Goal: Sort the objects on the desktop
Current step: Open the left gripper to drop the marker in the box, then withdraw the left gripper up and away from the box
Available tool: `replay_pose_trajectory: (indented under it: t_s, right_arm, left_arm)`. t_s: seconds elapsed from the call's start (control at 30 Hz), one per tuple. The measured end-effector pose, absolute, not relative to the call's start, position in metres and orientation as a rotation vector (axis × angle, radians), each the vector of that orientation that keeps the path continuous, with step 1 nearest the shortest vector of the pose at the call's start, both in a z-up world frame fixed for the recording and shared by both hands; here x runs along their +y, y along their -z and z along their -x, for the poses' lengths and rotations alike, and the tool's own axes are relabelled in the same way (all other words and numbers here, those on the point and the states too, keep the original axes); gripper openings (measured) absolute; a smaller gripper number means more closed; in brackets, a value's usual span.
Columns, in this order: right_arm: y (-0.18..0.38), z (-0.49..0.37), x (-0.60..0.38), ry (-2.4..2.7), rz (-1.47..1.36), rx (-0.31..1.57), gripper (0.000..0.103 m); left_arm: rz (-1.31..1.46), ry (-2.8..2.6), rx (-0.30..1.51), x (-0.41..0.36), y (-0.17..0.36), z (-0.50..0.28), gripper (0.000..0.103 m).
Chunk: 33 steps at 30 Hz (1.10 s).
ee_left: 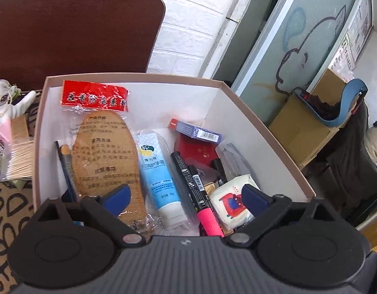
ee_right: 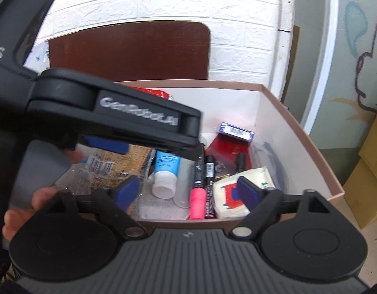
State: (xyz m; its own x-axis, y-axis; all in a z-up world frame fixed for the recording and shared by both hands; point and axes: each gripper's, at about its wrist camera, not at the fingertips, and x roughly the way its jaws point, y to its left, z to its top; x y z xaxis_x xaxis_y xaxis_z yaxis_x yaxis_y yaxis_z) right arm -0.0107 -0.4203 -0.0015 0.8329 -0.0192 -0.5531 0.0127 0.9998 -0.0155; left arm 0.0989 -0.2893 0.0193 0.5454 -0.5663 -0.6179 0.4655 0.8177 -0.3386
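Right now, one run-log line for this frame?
stage: sorting | left gripper: open, empty, over box | right gripper: open, empty | in box: insole pack, hand cream tube, pink marker

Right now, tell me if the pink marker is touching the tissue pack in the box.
Cannot tell. In the left wrist view the pink marker lies right beside the tissue pack with no clear gap, but the contact itself is not plainly visible.

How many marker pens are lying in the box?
3: pink-capped marker, black marker touching its left side, short black marker by the red booklet. Others may be buried.
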Motion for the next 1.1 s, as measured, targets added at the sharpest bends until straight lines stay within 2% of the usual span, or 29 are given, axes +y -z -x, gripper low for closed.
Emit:
replay_pose_trajectory:
  t_s: [0.03,0.27,0.33,0.5,1.1]
  right_arm:
    - [0.001,0.012,-0.421,0.018,0.009,0.583,0.094]
    - [-0.007,0.028,-0.42,0.041,0.004,0.555,0.096]
    - [-0.009,0.032,-0.42,0.049,0.004,0.549,0.101]
    - [-0.013,0.047,-0.417,0.062,0.01,0.541,0.101]
    - [-0.007,0.1,-0.409,0.111,-0.009,0.562,0.101]
  left_arm:
    - [0.142,0.611,0.777,-0.288,-0.02,-0.098,0.102]
    - [0.14,0.605,0.738,-0.279,-0.029,-0.082,0.103]
    - [0.131,0.6,0.722,-0.276,-0.031,-0.076,0.103]
    - [0.059,0.56,0.641,-0.266,-0.034,-0.053,0.103]
    - [0.013,0.517,0.574,-0.228,-0.032,0.014,0.103]
